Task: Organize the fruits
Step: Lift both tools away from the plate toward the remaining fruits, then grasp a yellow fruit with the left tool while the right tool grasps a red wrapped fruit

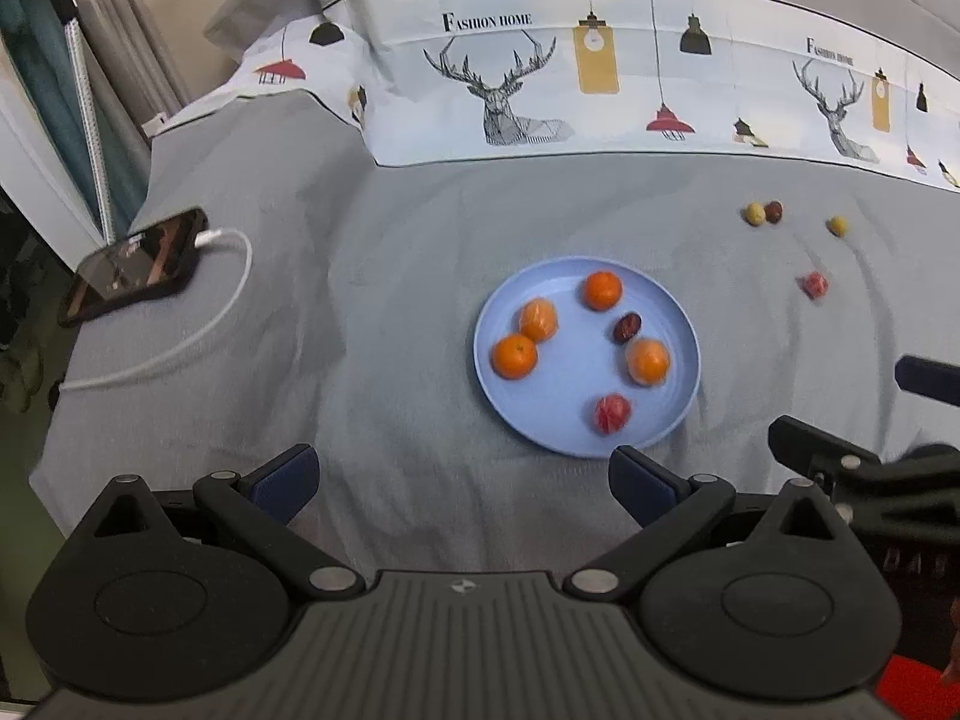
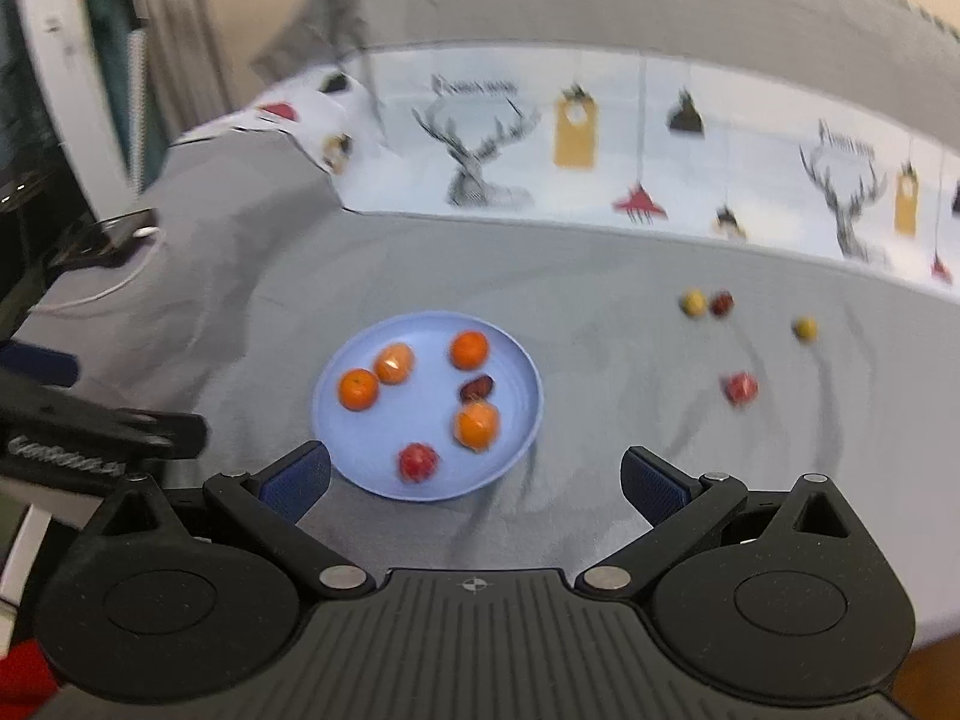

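Observation:
A light blue plate [image 1: 576, 438] [image 2: 360, 468] lies on the grey bedspread and holds several small oranges [image 1: 514, 356] [image 2: 358, 389], a dark date [image 1: 627, 327] [image 2: 477, 387] and a red wrapped fruit [image 1: 611, 413] [image 2: 417, 461]. Off the plate to the right lie another red wrapped fruit [image 1: 813, 285] [image 2: 741, 388], a yellow and a dark red small fruit side by side [image 1: 763, 213] [image 2: 707, 303], and one more yellow fruit [image 1: 837, 225] [image 2: 804, 328]. My left gripper [image 1: 462, 483] hangs open just short of the plate. My right gripper [image 2: 474, 483] is open and empty at the plate's near edge.
A black phone [image 1: 135, 264] on a white charging cable [image 1: 222, 306] lies at the bed's left side. A white patterned sheet band [image 1: 600, 78] crosses the far side. Curtains [image 1: 90, 90] hang at the far left. The other gripper's fingers [image 1: 840, 450] show at right.

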`<action>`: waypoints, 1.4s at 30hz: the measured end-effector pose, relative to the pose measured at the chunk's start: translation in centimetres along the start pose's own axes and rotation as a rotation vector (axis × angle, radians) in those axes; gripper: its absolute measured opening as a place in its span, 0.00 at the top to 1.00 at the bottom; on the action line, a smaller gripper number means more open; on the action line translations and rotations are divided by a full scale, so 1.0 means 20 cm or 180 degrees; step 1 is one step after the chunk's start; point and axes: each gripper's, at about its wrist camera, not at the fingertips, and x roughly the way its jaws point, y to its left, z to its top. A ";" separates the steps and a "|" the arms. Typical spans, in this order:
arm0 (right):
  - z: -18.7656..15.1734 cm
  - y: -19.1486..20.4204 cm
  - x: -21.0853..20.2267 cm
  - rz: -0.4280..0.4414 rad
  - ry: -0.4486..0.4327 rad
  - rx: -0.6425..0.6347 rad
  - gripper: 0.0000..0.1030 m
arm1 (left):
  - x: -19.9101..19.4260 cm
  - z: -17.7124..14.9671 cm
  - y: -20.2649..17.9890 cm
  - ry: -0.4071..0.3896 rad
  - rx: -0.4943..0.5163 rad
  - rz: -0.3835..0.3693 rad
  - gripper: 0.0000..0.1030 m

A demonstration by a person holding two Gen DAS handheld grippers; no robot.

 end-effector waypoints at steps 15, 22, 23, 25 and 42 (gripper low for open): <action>0.14 -0.31 0.21 0.0182 0.0270 0.0616 0.01 | 0.21 0.24 -0.17 0.0226 0.0167 0.0211 0.00; 0.11 -0.56 0.30 -0.0208 0.0024 0.0863 0.01 | 0.42 0.40 -0.37 0.0316 0.0256 0.0068 0.00; 0.10 -0.61 0.32 -0.0338 -0.0049 0.0915 0.01 | 0.45 0.43 -0.41 0.0288 0.0268 0.0011 0.00; 0.06 -0.72 0.37 -0.0549 -0.0195 0.1017 0.01 | 0.52 0.50 -0.51 0.0179 0.0324 -0.0088 0.00; -0.08 -1.15 1.18 -0.0965 -0.0434 0.0614 0.00 | 1.44 1.05 -1.58 -0.0159 0.1403 -0.0844 0.00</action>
